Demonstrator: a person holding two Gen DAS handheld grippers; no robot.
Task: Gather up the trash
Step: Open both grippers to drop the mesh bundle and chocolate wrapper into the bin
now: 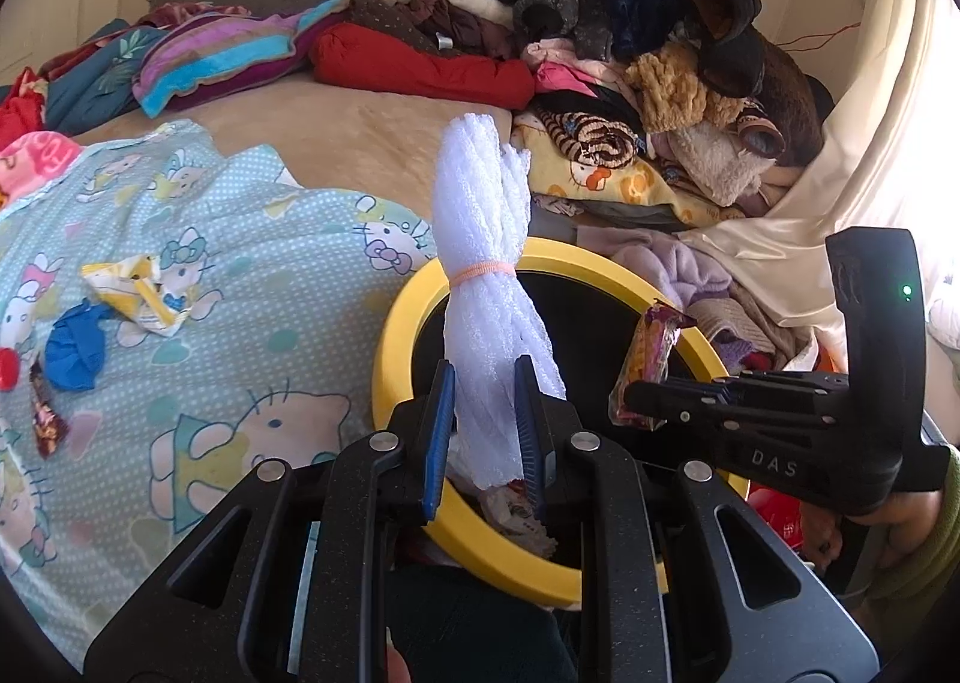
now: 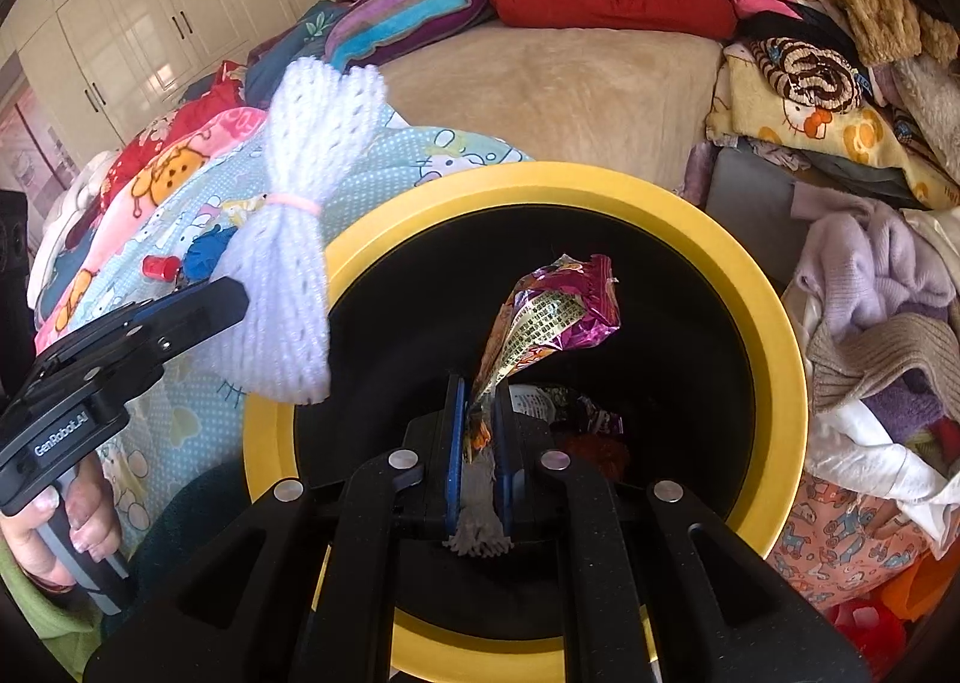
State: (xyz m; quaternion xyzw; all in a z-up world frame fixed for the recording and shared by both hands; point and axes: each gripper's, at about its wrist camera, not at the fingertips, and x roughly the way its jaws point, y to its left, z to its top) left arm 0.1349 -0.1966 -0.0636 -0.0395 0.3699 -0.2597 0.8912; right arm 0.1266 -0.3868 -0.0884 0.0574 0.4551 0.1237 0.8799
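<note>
Right now we hold two pieces of trash above the bin [image 2: 774, 323], a black bucket with a yellow rim that stands against the edge of the bed. Our left gripper [image 1: 485, 419] is clamped on a bundle of white foam netting [image 1: 480, 239] tied at the middle with a pink rubber band [image 1: 482, 270]; the bundle stands upright over the near left part of the rim. Our right gripper [image 2: 480, 443] is closed on a crumpled pink and yellow snack wrapper [image 2: 555, 305], which hangs over the open mouth of the bin. Inside the bin we see more wrappers at the bottom, too dark to tell apart.

On the bed, a light blue cartoon blanket [image 1: 198, 383] covers the near left side. On it lie a yellow and white carton [image 1: 141, 293], a crumpled blue scrap [image 1: 75, 347] and a small dark wrapper [image 1: 45, 419] near the blanket's left edge, along with a red cap [image 2: 161, 266]. A heap of clothes [image 1: 630, 23] fills the far right corner of the bed.
</note>
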